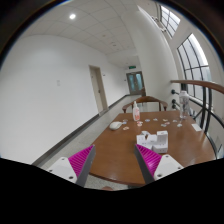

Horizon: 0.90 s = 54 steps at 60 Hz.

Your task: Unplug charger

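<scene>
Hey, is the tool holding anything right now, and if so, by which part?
Nothing is held. The tool is open, its fingers apart with only the wooden table showing between them; the white items on the table lie beyond.

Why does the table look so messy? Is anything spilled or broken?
Nothing looks spilled or broken. The wooden table holds a few small white things lying apart, too small to name. The gripper hangs open above the table's near end, touching nothing. No charger can be made out.
</scene>
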Available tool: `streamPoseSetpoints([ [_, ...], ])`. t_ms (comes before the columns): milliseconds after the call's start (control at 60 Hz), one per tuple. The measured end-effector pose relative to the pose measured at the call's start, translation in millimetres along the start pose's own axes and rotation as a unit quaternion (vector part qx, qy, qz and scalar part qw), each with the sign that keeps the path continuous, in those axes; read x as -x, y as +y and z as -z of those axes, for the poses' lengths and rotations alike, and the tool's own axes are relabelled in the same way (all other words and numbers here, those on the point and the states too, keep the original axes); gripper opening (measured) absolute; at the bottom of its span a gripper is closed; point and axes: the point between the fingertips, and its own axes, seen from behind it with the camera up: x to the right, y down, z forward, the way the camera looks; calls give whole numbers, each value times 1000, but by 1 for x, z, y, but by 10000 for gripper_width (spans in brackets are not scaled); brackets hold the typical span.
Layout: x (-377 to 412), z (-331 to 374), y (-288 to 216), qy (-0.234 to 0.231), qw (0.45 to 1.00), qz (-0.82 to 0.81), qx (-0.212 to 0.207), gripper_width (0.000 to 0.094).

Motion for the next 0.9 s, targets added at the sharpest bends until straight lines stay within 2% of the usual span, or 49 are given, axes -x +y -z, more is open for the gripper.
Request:
streamPoseSetpoints([
  [133, 6, -18, -1, -7, 1000, 6, 9, 819],
  [300, -24, -50, 3, 26, 999, 20, 23, 820],
  [450, -85, -79, 8, 83, 995, 38, 34, 819],
  [567, -142, -100, 19, 129, 989, 49, 58, 815],
  [667, -192, -114, 19, 177, 980, 64, 59, 815],
  [750, -218, -128, 21, 199, 976, 65, 61, 812],
  [817, -227, -144, 20, 197, 977, 53, 61, 784],
  [850, -230, -150, 21, 195, 978, 48, 63, 740],
  [867, -232, -153, 23, 195, 978, 47, 66, 750],
  [883, -233, -155, 25, 194, 977, 46, 71, 702],
  [900, -234, -158, 28, 191, 978, 45, 76, 558],
])
